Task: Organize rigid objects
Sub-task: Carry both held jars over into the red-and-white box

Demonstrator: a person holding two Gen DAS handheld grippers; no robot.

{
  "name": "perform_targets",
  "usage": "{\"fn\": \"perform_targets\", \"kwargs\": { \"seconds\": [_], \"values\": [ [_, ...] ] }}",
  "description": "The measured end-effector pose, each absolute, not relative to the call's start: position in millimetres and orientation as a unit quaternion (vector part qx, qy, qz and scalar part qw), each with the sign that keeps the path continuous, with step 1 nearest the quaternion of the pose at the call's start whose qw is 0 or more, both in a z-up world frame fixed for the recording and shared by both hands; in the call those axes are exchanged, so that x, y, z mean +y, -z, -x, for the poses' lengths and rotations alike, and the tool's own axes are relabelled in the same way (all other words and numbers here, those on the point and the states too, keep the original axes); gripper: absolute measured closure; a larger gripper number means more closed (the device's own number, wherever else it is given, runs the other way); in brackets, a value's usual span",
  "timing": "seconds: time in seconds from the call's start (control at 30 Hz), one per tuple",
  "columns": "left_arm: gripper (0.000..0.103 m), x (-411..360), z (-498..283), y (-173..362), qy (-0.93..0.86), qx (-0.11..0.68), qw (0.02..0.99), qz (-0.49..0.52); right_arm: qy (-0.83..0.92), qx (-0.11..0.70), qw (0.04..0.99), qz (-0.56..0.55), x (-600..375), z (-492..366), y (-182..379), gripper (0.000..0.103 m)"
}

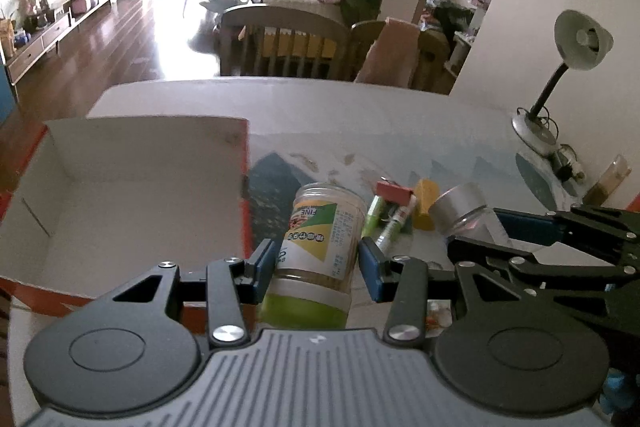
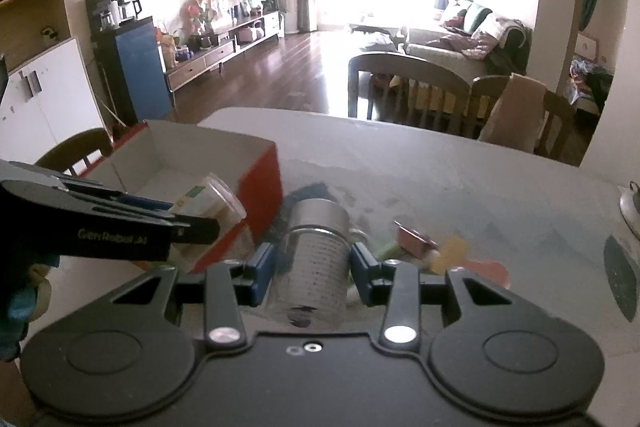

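My left gripper [image 1: 318, 265] is shut on a clear plastic jar with a green lid and a yellow-green label [image 1: 320, 243], held beside the red-sided cardboard box [image 1: 132, 187], which looks empty. My right gripper [image 2: 313, 267] is shut on a clear glass jar with a silver metal lid [image 2: 318, 259], held over the table. That glass jar [image 1: 466, 213] and the right gripper's fingers [image 1: 520, 227] show at the right of the left wrist view. The plastic jar [image 2: 208, 201] and the left gripper show at the left of the right wrist view, by the box [image 2: 256, 183].
On the patterned table mat lie green marker pens [image 1: 380, 217], a small red box [image 1: 394, 191] and a yellow block [image 1: 426, 201]. A desk lamp [image 1: 560, 75] stands at the table's right. Chairs [image 1: 280, 39] stand along the far edge.
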State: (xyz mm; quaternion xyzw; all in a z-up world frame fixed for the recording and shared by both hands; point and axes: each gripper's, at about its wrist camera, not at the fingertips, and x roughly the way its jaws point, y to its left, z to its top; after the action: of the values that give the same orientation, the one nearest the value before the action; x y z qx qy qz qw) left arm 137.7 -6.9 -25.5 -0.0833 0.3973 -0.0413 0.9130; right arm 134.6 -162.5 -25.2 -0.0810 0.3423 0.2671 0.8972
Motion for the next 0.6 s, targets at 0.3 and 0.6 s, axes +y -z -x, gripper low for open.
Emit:
{"fn": "perform_targets", "kwargs": {
  "seconds": [0.3,0.6],
  "values": [
    [0.059,59.0,-134.8,6.4,0.023,0.386,0.919,0.073,-0.275,0.328,0.900,0.083,-99.5,-135.4,11.4,0.062],
    [0.059,126.5,-146.0,12.0,-0.010,0.400,0.914,0.073,-0.291,0.329,0.895,0.079,-36.7,-149.6,15.3,0.062]
  ]
}}
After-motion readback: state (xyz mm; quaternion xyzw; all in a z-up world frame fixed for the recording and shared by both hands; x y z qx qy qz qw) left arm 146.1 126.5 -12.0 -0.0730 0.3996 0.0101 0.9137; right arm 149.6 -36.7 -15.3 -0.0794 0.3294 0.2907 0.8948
